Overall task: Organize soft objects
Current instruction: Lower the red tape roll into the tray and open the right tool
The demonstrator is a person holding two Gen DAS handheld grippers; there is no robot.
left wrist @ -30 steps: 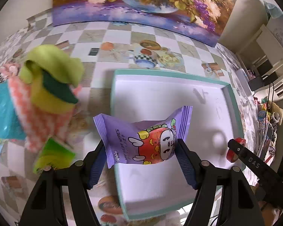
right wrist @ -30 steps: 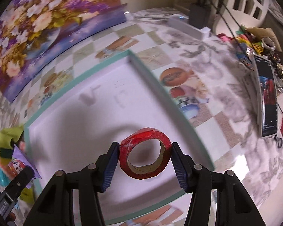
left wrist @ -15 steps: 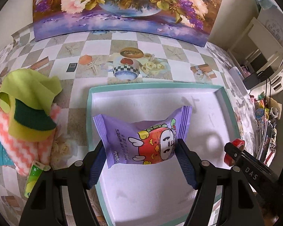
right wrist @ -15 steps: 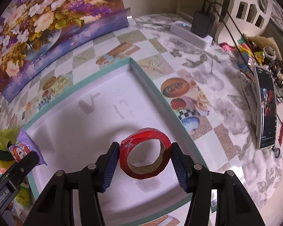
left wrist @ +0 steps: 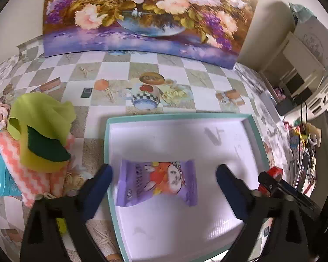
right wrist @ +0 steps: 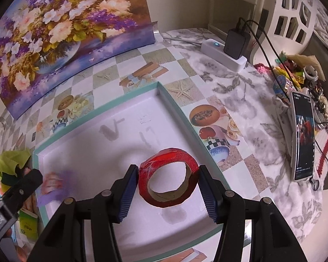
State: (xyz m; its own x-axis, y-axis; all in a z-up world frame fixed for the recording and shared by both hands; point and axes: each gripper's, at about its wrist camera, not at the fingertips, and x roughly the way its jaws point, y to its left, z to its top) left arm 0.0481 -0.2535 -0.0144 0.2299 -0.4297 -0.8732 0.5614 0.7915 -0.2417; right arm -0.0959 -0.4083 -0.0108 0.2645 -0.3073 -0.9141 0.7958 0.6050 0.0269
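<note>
My left gripper (left wrist: 164,180) has just been opening, its jaws now wide apart; the 1 purple wipes packet (left wrist: 157,183), its print too blurred to read, sits loose between them in the teal-rimmed white tray (left wrist: 177,116), low and left of center. My right gripper (right wrist: 167,188) is clamped on 1 red tape roll (right wrist: 168,176) above the same tray. At the frame's left, a cloth pile (left wrist: 39,137) rests on the desk (left wrist: 120,74).
</note>
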